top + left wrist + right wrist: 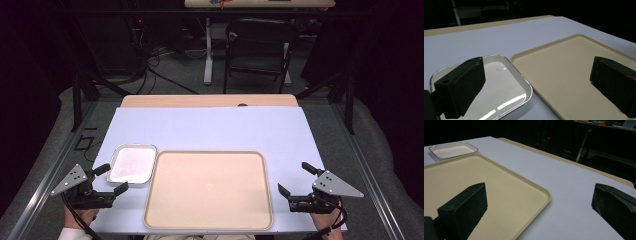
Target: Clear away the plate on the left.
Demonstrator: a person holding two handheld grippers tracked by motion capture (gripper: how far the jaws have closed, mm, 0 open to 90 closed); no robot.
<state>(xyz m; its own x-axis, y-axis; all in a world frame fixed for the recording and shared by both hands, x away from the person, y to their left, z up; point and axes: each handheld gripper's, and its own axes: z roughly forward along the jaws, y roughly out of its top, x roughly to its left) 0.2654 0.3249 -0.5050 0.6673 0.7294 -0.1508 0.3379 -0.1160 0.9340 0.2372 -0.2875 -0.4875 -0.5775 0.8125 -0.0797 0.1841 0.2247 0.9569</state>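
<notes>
Left claw & right claw both gaped apart w/ nothing between; beige tray sat between them on desk; small metal tray beside it.

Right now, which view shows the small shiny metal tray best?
The high view: the small shiny metal tray shows whole, beside the large beige tray. The left gripper view has a jaw hiding part of it; the right gripper view shows it far off.

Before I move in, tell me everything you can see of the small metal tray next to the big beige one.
The small metal tray is a shiny, silver-looking rectangle with rounded corners and a low raised rim. It lies flat and empty on the pale blue table cover, close beside the left edge of the beige tray. The left hand-held gripper, open, sits at its near-left corner; contact cannot be told.
</notes>
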